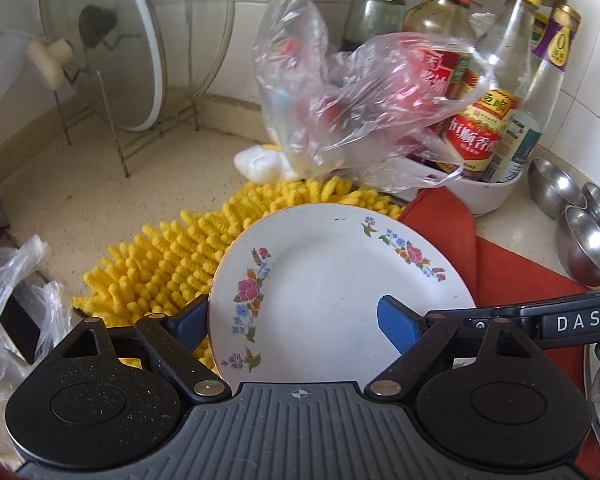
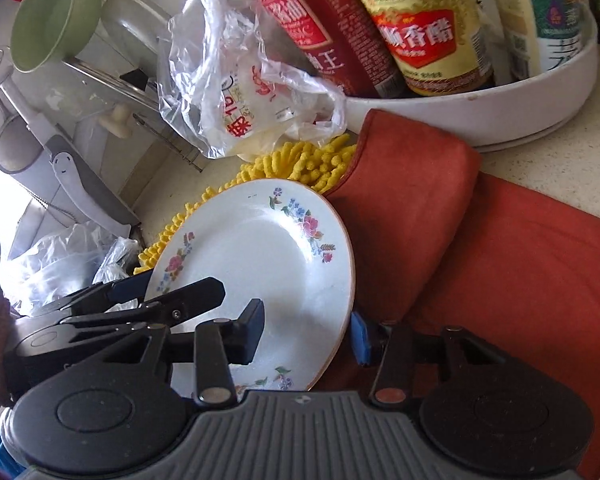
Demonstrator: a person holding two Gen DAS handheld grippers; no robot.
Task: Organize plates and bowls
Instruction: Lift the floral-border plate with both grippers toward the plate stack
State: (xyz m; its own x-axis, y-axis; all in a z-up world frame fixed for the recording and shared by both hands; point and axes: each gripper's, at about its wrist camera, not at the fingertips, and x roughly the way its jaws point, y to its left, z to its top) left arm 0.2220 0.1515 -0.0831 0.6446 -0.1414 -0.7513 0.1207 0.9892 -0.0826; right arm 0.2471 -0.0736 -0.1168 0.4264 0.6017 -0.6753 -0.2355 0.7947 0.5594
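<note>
Floral plate [image 1: 332, 280], "DAS" on right hand-held gripper [image 1: 578, 322]

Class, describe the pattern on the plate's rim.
The plate is white with sprays of pink, blue and purple flowers round a thin gold edge; clearest in the left wrist view.

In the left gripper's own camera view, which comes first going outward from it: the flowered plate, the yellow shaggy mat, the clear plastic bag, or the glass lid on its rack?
From the left gripper:
1. Flowered plate, between its fingers.
2. Yellow shaggy mat, under and behind the plate, to the left.
3. Clear plastic bag, behind the mat, centre.
4. Glass lid, upright on its rack, far left by the wall.
</note>
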